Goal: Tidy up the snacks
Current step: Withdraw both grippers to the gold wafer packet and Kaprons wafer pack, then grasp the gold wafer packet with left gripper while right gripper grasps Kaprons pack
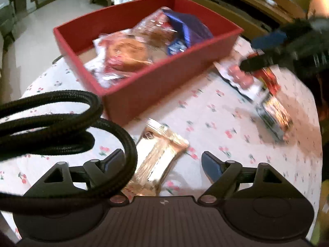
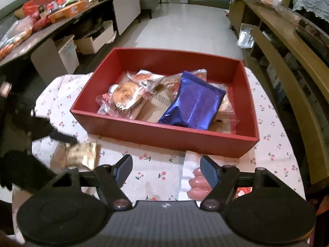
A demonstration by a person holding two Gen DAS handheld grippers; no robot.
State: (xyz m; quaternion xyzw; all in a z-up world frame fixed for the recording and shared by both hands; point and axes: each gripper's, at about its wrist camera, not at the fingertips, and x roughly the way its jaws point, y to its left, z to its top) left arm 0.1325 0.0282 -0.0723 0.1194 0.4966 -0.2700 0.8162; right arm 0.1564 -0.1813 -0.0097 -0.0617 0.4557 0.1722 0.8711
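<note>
Red box [image 2: 164, 142]: stands toward the far edge of the tabletop [image 2: 156, 175], which is covered by a cherry-print cloth. Already inside: a blue foil pouch [image 2: 193, 105] lying on top toward the box's right side, and several clear-wrapped pastries [image 2: 125, 96] toward its left.

Still out on the cloth, near edge:
- gold-wrapped bar [image 1: 158, 160], just in front of the box's near left corner;
- pink sausage pack [image 2: 197, 183], in front of the box's near right corner;
- a further red and yellow packet [image 1: 273, 107], blurred, toward the right edge.

Left gripper [image 1: 162, 162]: fingers spread, empty, the gold-wrapped bar lying between them but not pinched.

Right gripper [image 2: 166, 170]: fingers spread, empty, its right finger over the sausage pack.

Progress, by judgement: roughly half done; at least three packets remain to be put in the box.
</note>
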